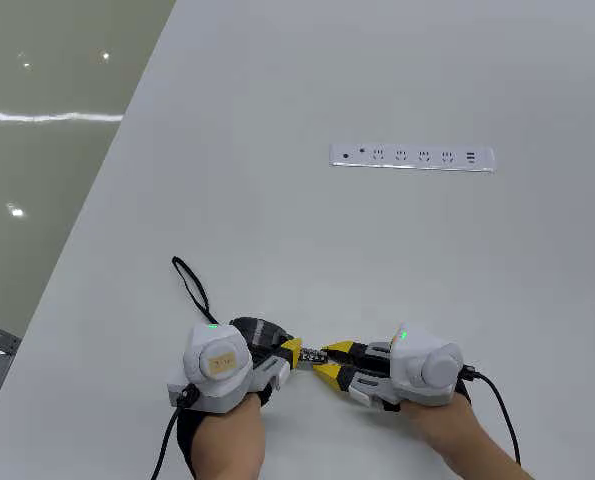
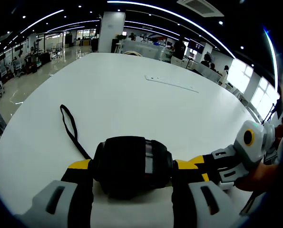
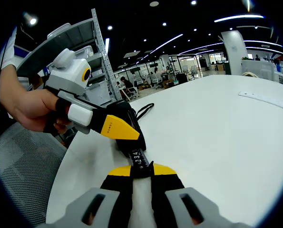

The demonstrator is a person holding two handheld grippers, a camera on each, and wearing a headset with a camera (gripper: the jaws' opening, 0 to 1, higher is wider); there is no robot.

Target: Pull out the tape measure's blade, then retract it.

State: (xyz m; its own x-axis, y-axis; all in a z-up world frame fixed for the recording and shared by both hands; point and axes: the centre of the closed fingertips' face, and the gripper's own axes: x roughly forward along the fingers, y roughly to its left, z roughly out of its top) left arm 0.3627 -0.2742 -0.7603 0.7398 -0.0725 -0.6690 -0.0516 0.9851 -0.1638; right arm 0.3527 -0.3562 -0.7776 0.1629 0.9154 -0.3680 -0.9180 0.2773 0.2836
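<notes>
Tape measure point(image 2: 131, 161): black case, low on the table point(image 1: 277, 200) near the person's edge, clamped crosswise between the jaws of the left gripper point(image 2: 133, 173), one yellow tip on each side of the case. Blade point(image 3: 137, 160): a short stub is out of the case mouth, printed numbers legible in the right gripper view; its free end lies between the jaws of the right gripper point(image 3: 142, 170), which are drawn nearly together on it, so I read that gripper as pinching the blade. In the head view the two grippers point tip to tip, just apart, with the stub bridging the gap. Key relation: the blade's long axis runs side to side across the person, from the case on the left to the pinch on the right; the right gripper is the one at the blade end, the left is the anchor. Judged next move: carry the right gripper straight off to the right along that line while the left holds the case firm; a pull off the axis could kink the blade or slip the pinch. The case is the only holder in play; most of the blade is presumably coiled inside. Strap point(image 1: 192, 285): black loop trailing from the case, away from the person, slack on the table. Power strip point(image 1: 412, 157): white, well beyond, clear of the pull line.
</notes>
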